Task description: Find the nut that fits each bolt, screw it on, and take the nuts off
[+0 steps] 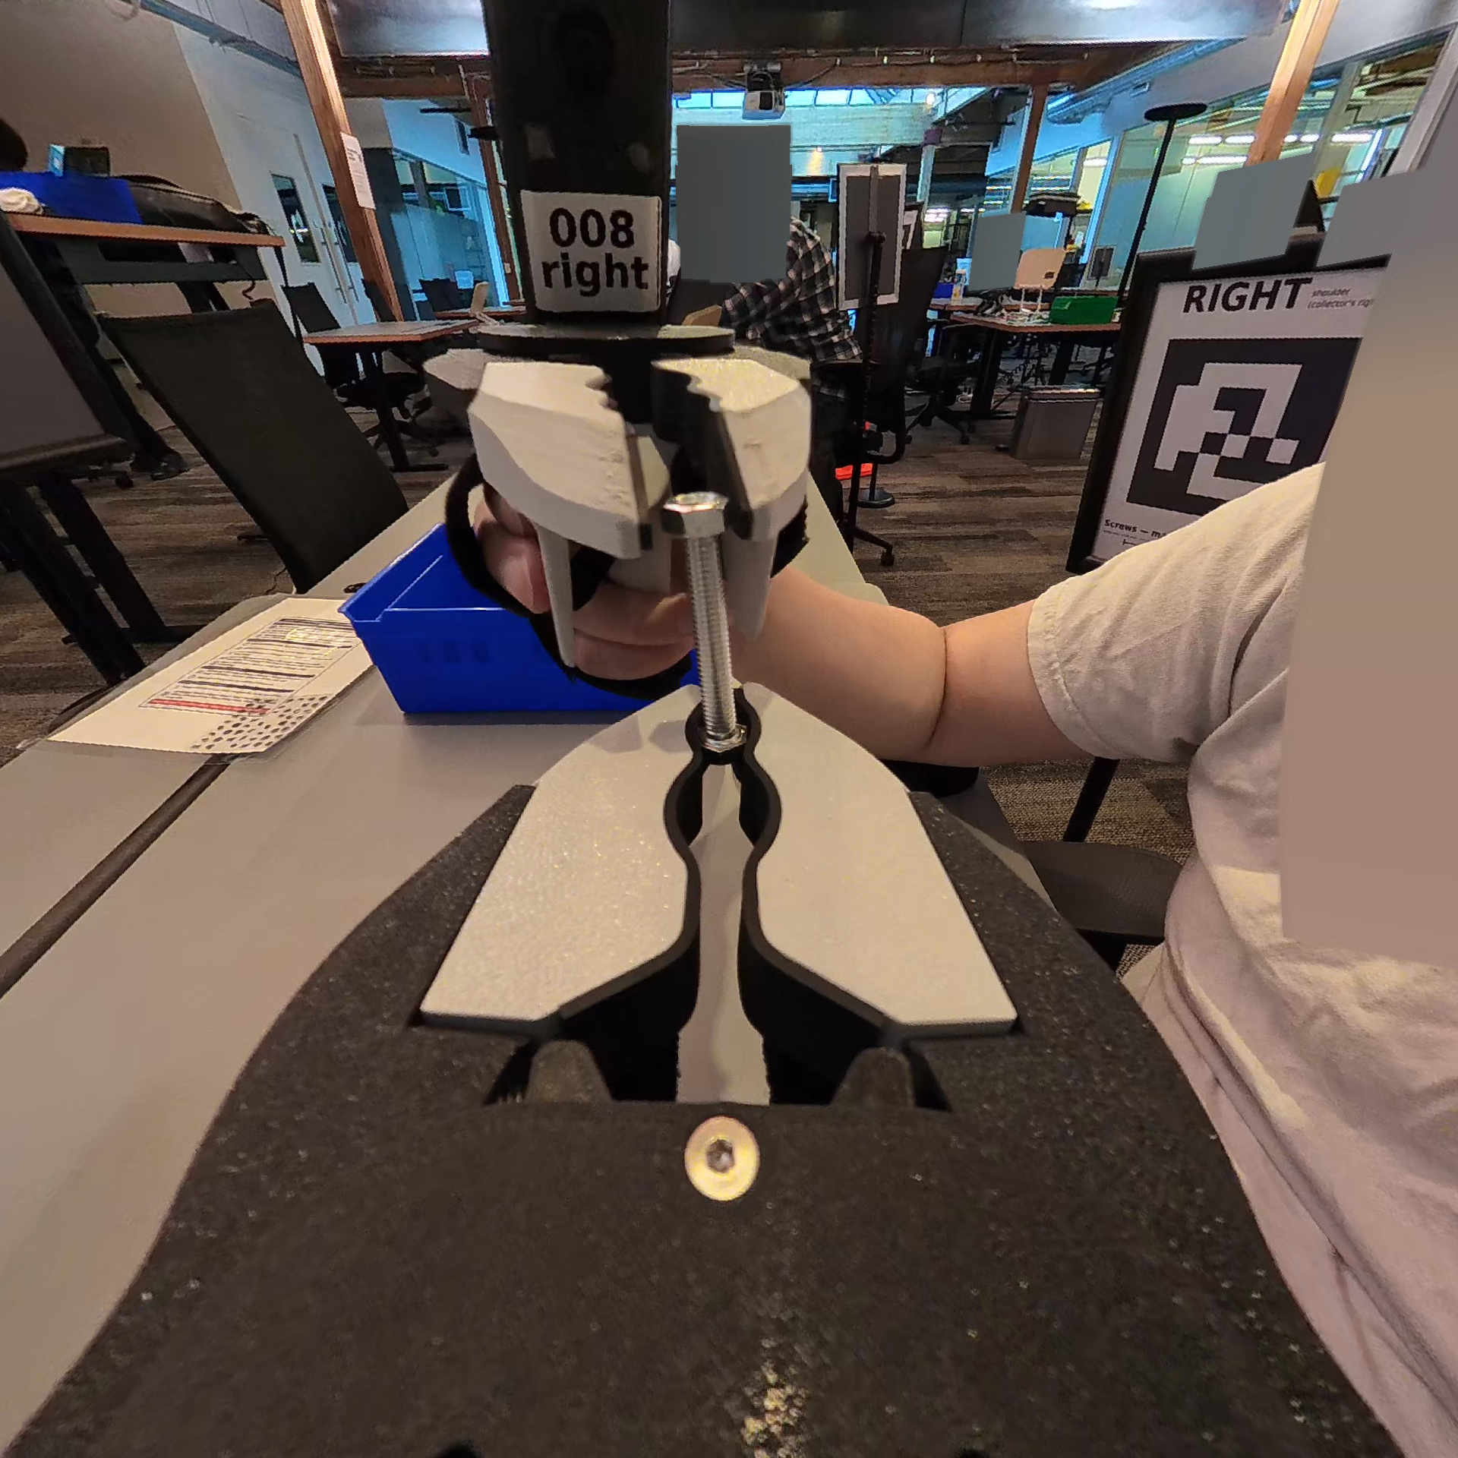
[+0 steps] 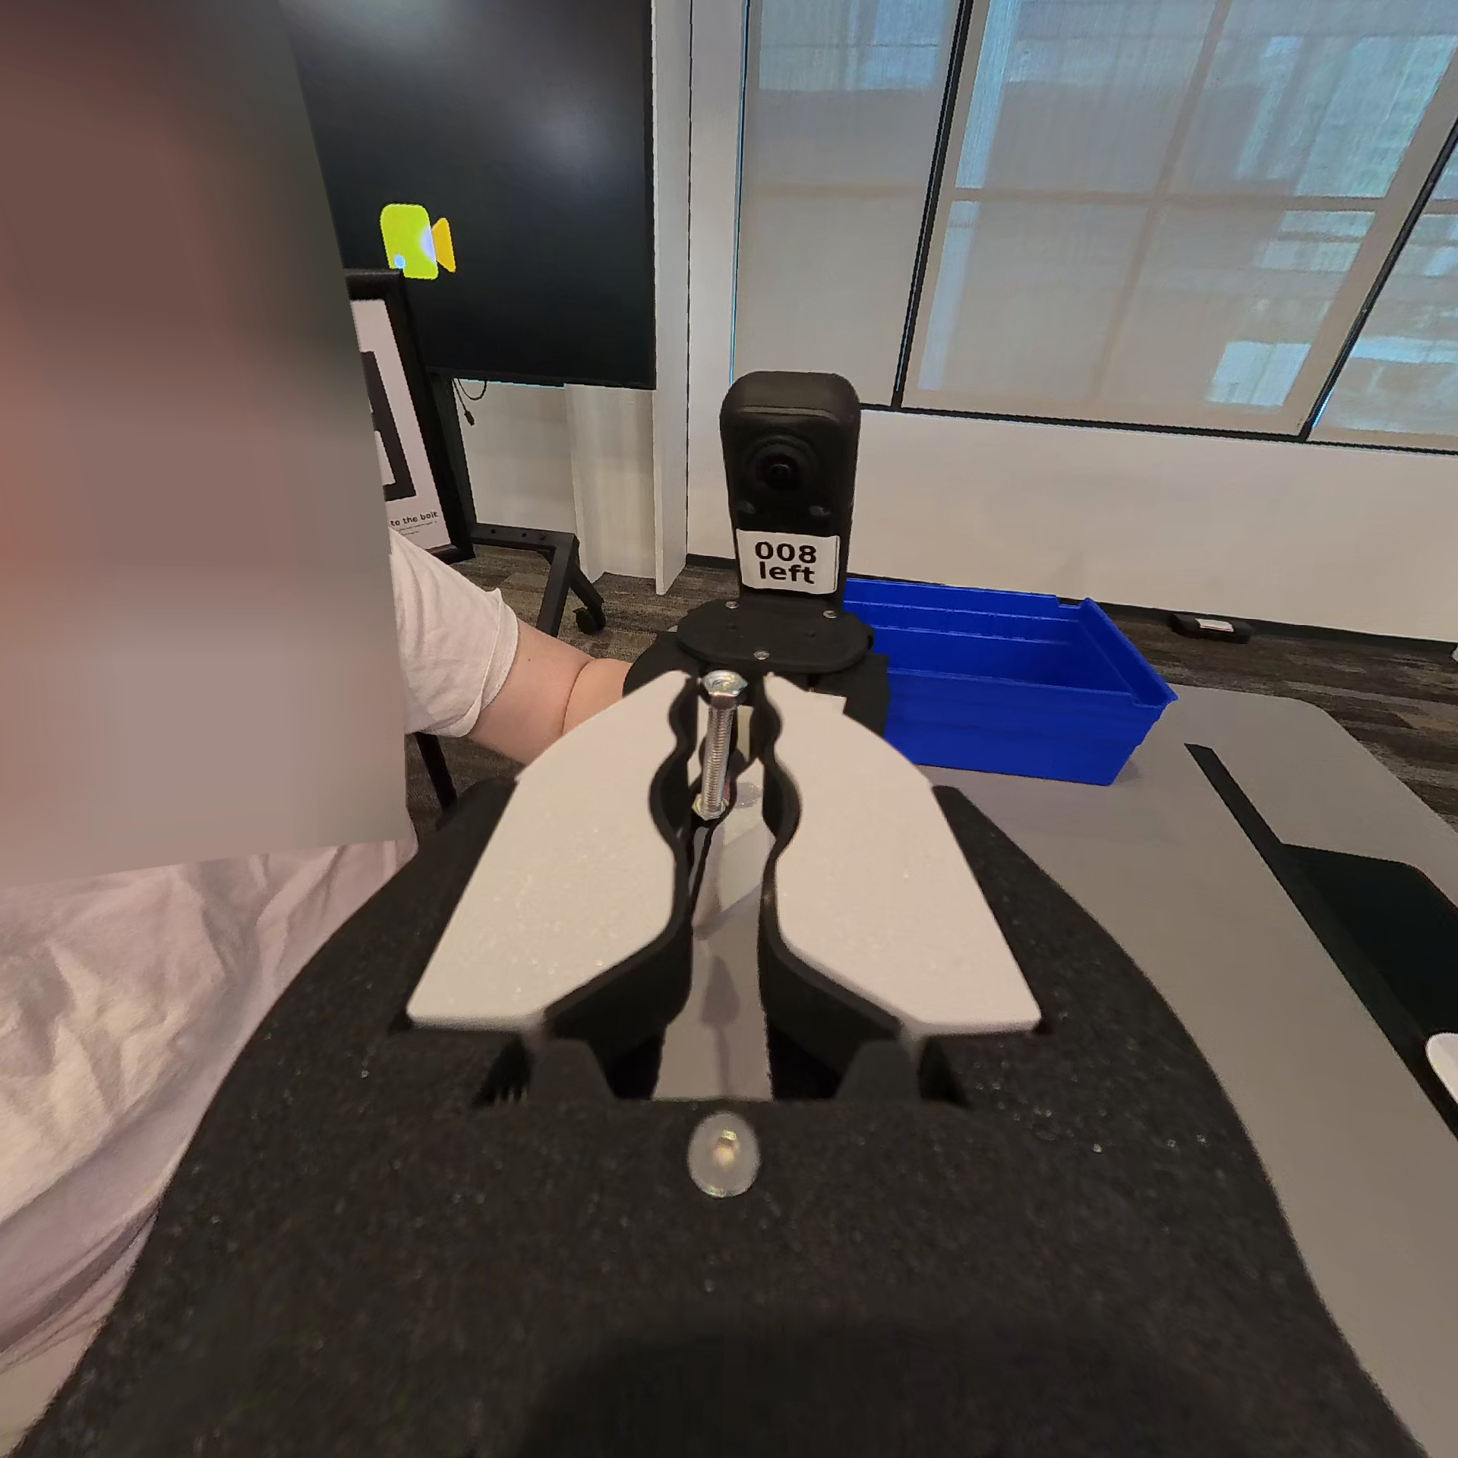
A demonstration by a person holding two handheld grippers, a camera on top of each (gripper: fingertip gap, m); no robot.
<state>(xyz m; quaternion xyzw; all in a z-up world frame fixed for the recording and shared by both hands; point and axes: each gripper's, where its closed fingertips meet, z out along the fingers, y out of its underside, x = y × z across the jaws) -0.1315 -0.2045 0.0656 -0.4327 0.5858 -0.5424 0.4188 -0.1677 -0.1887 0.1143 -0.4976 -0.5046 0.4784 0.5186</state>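
A long silver bolt (image 1: 710,623) hangs between my two grippers above the grey table (image 1: 158,868). My right gripper (image 1: 694,517) comes from above and is shut on the bolt's hex head. My left gripper (image 1: 719,742) is shut on a small silver nut (image 1: 719,738) threaded on the bolt's lower end. In the right wrist view my right gripper (image 2: 722,694) pinches the bolt (image 2: 716,749) by its head at the fingertips. The nut (image 2: 706,805) sits lower on the shaft. The left gripper's fingers (image 2: 730,860) show only partly through the gap.
A blue plastic bin (image 1: 473,639) stands on the table behind the grippers and also shows in the right wrist view (image 2: 1010,694). A printed sheet (image 1: 229,678) lies at the left. The person's arm (image 1: 868,686) reaches in from the right. A marker board (image 1: 1231,410) stands beyond. There is about 6 cm between the tips of the two grippers.
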